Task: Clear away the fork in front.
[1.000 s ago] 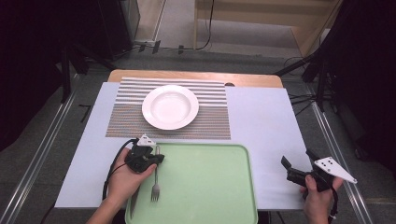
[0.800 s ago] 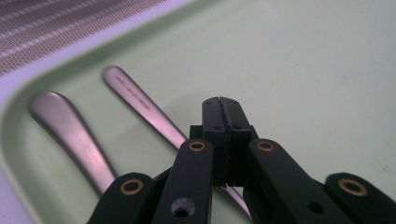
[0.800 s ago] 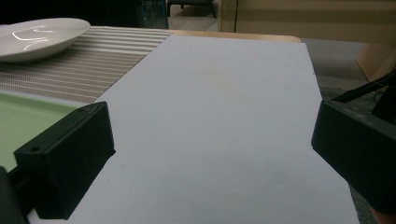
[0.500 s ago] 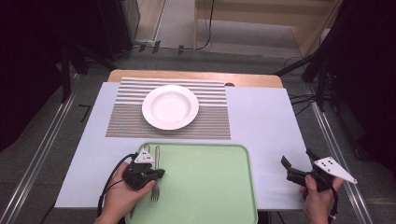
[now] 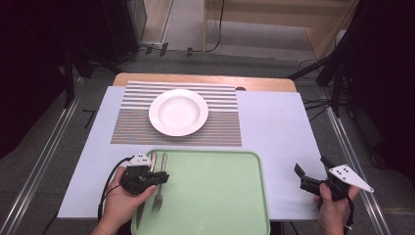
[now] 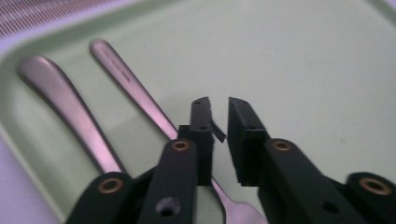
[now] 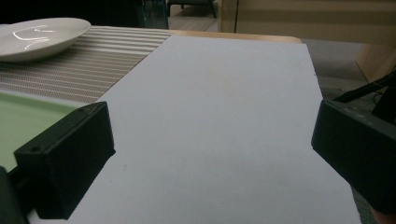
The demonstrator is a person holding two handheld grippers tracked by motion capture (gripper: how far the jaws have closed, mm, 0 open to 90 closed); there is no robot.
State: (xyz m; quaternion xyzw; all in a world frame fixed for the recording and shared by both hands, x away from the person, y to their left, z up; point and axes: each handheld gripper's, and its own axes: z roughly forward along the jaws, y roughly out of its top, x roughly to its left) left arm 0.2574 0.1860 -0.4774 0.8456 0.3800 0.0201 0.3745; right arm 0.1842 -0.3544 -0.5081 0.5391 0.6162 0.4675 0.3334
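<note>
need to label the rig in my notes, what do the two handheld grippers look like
Both are black, blocky tools, each with two flat rectangular jaws. The left gripper has brass-coloured rivets on its jaw arms, a small pale three-cornered plate on top and a black cable looping off its side. The right gripper carries a larger grey three-cornered plate dotted with small holes. No sleeves are visible on the forearms.

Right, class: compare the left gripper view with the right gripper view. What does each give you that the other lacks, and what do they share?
Left gripper view alone: a fork lying on the tray, tines toward the camera, with a second metal handle beside it, apart from it. Right gripper view alone: the white plate on the mat and the wooden table edge at the far end. Shared: the green tray, the striped placemat and the pale sheet under them.
</note>
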